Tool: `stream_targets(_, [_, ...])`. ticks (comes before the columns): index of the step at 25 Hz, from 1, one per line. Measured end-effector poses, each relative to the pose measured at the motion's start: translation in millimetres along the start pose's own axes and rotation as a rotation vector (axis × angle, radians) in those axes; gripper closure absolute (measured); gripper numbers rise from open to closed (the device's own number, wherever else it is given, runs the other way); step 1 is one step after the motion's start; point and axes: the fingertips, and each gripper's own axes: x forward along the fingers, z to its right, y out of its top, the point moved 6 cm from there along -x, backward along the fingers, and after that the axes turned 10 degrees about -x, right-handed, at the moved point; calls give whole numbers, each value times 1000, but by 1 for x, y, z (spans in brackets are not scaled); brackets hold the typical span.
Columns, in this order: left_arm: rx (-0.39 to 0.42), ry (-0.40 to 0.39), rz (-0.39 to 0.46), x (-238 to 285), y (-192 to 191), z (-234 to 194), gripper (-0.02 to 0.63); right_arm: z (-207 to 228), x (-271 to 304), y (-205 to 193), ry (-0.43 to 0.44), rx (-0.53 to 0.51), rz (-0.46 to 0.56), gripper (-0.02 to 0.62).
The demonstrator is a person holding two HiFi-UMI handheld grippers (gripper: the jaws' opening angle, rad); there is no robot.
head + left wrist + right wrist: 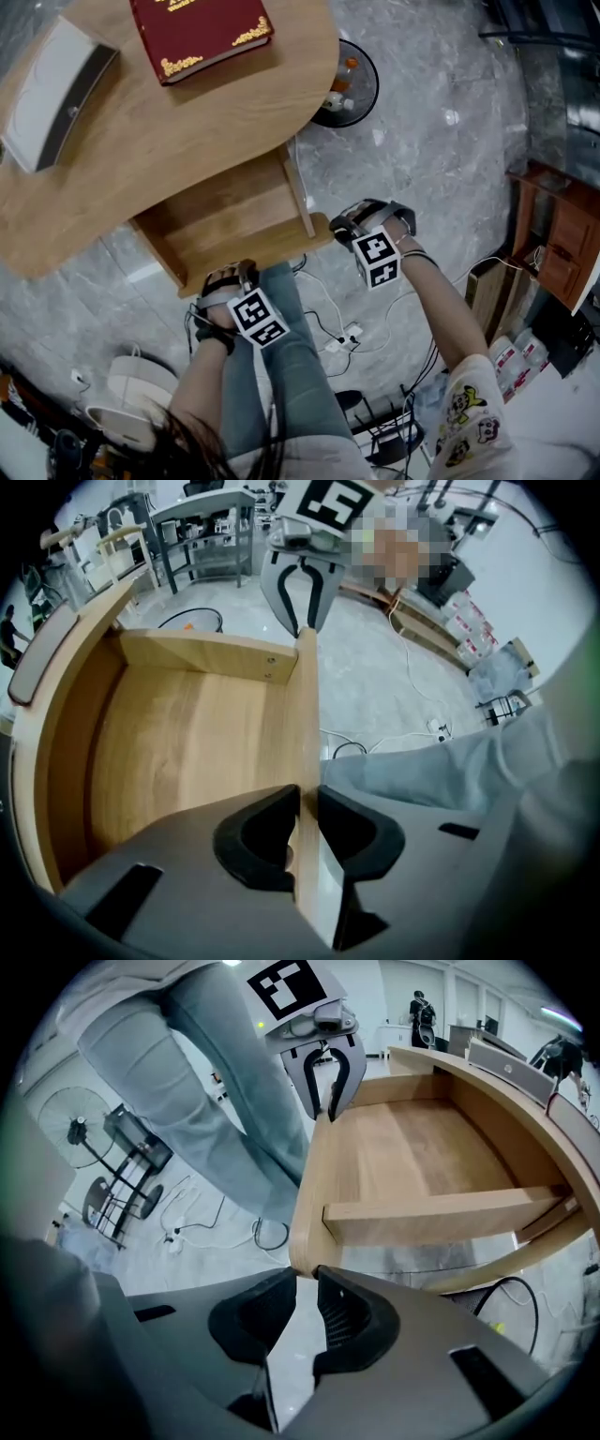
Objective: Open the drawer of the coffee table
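Note:
The wooden drawer (234,220) stands pulled out from under the oval coffee table (187,131), and its inside looks empty. Its front panel (281,255) runs between my two grippers. My left gripper (239,274) is shut on the panel's left part; in the left gripper view the thin board (307,714) sits clamped between the jaws of the left gripper (307,803). My right gripper (339,228) holds the panel's right end, and the rounded corner (309,1194) is pinched at the tips of the right gripper (305,1281). Each gripper shows in the other's view, gripping the same panel.
A red book (199,33) and a grey-and-white device (52,94) lie on the tabletop. A person's jeans-clad legs (286,375) are close to the drawer front. Cables and a power strip (342,339) lie on the marble floor, with a round black base (349,86) beyond the table and a wooden cabinet (553,244) at right.

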Motion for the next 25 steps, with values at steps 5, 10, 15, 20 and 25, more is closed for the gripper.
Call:
stream_targets(5, [4,8,-13,14,-1,0,540,2,13,-4,-8,19,-11,535])
stream_targets(10, [6,10,-17,31,-2,-2,538,3,29,-10,-15,50,-25,531])
stream_targets(15, [15,18,-16,40,-5,-4,537,4,41,-12,-28,59,-33,529])
stream_targets(20, [20,26,50,25,-1,-5,540,3,23,-16,-107,129,10,531])
stream_targets(25, [3,17,51,16,12,-28,540,29,7,-28,-125,164,3,532])
